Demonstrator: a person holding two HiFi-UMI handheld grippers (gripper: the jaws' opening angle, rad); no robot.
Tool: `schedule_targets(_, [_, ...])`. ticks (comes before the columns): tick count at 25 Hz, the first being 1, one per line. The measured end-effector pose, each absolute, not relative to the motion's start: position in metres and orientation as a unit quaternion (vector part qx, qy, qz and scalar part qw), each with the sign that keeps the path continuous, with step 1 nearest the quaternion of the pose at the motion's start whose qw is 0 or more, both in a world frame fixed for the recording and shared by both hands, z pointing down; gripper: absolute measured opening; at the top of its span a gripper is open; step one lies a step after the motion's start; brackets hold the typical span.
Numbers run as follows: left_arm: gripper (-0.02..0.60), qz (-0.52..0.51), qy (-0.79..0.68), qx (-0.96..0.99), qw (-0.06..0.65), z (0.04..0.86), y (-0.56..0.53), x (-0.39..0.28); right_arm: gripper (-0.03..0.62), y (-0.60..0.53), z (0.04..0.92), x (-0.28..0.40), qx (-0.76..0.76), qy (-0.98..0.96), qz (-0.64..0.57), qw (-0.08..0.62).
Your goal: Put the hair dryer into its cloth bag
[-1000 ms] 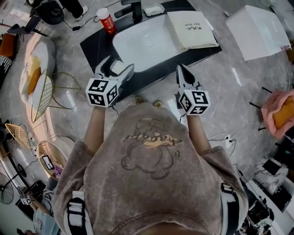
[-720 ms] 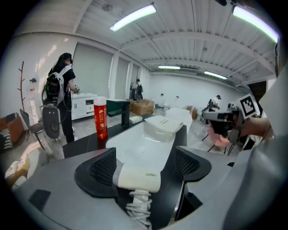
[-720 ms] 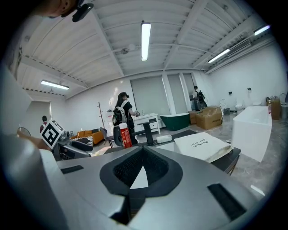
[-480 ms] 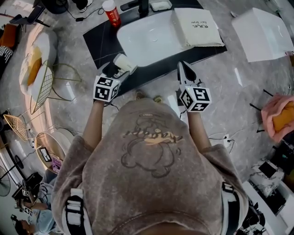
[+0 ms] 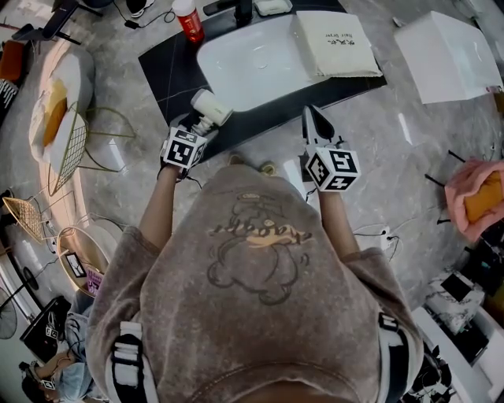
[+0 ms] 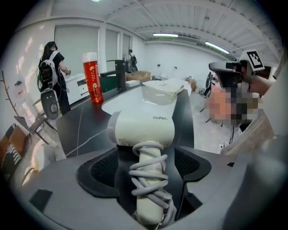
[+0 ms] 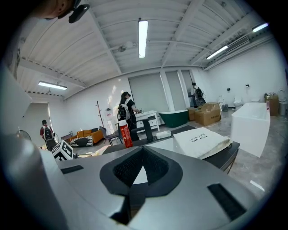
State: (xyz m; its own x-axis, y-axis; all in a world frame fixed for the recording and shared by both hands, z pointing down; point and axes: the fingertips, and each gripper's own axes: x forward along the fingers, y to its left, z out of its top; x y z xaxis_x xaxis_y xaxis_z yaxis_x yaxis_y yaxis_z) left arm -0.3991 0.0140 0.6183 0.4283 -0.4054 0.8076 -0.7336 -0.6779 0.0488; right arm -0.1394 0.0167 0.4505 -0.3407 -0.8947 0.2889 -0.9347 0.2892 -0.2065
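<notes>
My left claw clamps the hair dryer by its handle (cord wound round it). My right claw is pinched together, empty. The sink lies between dryer and cloth bag.

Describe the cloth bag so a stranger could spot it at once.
Find the dark counter with the white basin sunk in it. At the counter's right end, beside the basin, lies the cloth bag: flat, cream and squarish with a small line of dark print. It is the only fabric thing there; the red bottle stands at the other end.
</notes>
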Motion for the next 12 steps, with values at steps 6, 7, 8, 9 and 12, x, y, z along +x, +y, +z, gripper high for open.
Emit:
schedule_targets(6, [0.385,0.426,-0.341,0.812,0.208,0.634,0.017,-0.401,0.000,0.020,0.453,-0.139,0.575,-0.797,0.175,0.060])
schedule_targets(7, [0.380,0.431,-0.339,0.810,0.208,0.636,0.017,-0.401,0.000,0.020,0.453,-0.138,0.575,-0.796,0.175,0.060])
schedule_targets(8, [0.373,0.437,-0.338,0.808,0.207,0.637,0.017,-0.401,0.000,0.020,0.453,-0.138,0.576,-0.796,0.176,0.060])
schedule_targets(9, [0.362,0.444,-0.336,0.805,0.205,0.639,0.017,-0.401,0.000,0.020,0.454,-0.138,0.576,-0.796,0.176,0.061])
schedule_targets(12, [0.336,0.460,-0.332,0.799,0.200,0.645,0.017,-0.402,0.000,0.020,0.456,-0.139,0.575,-0.796,0.178,0.062])
